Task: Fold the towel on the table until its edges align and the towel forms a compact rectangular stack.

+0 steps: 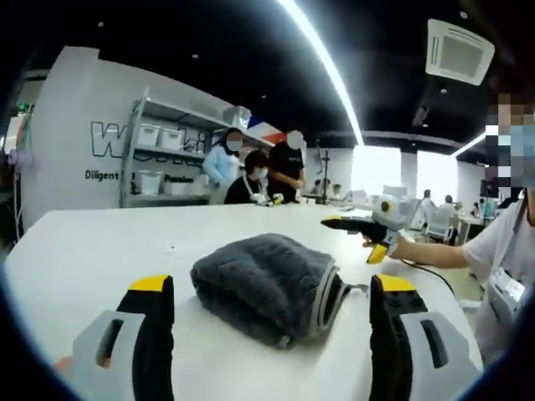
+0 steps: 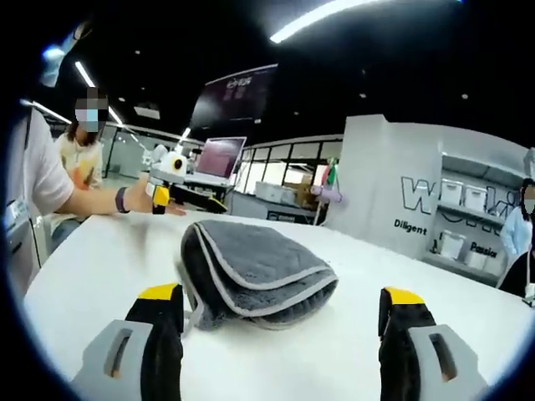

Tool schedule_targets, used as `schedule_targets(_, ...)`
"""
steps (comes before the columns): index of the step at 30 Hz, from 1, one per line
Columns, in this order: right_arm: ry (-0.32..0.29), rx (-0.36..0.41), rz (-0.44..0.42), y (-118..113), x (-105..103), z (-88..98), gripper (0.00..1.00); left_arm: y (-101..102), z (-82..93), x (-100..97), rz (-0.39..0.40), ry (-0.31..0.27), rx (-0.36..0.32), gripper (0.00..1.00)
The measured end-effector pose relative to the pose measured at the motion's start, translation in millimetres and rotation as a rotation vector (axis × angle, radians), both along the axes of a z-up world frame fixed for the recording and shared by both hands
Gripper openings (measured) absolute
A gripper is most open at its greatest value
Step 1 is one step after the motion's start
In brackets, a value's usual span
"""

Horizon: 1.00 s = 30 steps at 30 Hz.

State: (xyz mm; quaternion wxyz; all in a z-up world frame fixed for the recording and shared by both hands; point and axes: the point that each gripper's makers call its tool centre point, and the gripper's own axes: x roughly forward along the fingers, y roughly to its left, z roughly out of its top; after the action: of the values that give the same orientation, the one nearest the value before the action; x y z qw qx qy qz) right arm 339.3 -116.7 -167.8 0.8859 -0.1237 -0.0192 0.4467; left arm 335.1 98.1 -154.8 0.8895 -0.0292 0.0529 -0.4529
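Note:
A dark grey towel [image 1: 263, 284] lies folded into a thick, compact bundle in the middle of the white table [image 1: 92, 251]. Its light-trimmed edges are stacked on the right side in the left gripper view. My left gripper [image 1: 272, 286] is open, one jaw on each side of the towel's near end, holding nothing. In the right gripper view the towel [image 2: 259, 263] shows its layered edges on the left. My right gripper [image 2: 280, 294] is open too, its jaws wide apart just short of the towel on the table [image 2: 100, 259].
A seated person's hand [image 1: 410, 248] rests on the table beyond the towel, holding another yellow-tipped gripper [image 1: 368, 227], also seen in the right gripper view [image 2: 171, 188]. Behind the table stand people [image 1: 259, 171], shelves with white bins [image 1: 159, 159] and a laptop [image 2: 219, 157].

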Motion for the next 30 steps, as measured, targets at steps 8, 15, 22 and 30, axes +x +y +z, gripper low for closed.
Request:
schedule_targets(8, -0.006, -0.012, -0.016, -2.6, 2.2, -1.2, 0.99, -1.1, 2.3, -2.9, -0.005, 0.005, -0.017, 0.99)
schedule_targets(15, -0.076, -0.132, -0.045, 2.2, 3.4, -11.8, 0.96, 1.7, 1.6, -0.5, 0.003, 0.017, -0.024, 0.99)
schedule_targets(22, -0.142, -0.191, -0.041, 15.0, -0.8, -14.4, 0.78, -0.1, -6.9, 6.2, 0.016, 0.068, -0.052, 0.96)
schedule_targets(30, -0.216, -0.257, -0.018, 31.3, -4.3, -17.3, 0.61, -3.5, -2.6, 21.9, 0.035, 0.112, -0.104, 0.83)
